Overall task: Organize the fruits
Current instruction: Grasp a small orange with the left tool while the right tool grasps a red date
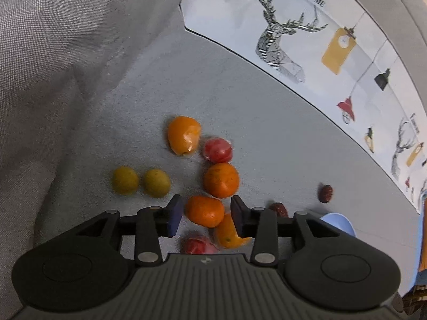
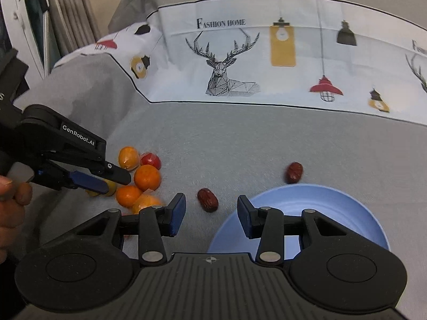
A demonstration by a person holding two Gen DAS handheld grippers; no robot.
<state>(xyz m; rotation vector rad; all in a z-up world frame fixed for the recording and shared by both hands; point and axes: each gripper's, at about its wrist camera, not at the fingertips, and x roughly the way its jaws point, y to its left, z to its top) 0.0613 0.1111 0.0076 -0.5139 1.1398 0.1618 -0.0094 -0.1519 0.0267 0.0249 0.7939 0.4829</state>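
A pile of fruit lies on grey bedding. In the left wrist view my left gripper is open, its pads on either side of a small orange without touching it. Around it lie another orange, a wrapped orange fruit, two yellow-green fruits, a red fruit and two red dates. My right gripper is open and empty, above the bedding beside a date and the blue plate. The left gripper shows over the pile.
A white sheet printed with deer and lamps covers the bedding behind the fruit. A grey pillow or folded cover rises at the left. A second date lies just beyond the plate. A hand holds the left gripper.
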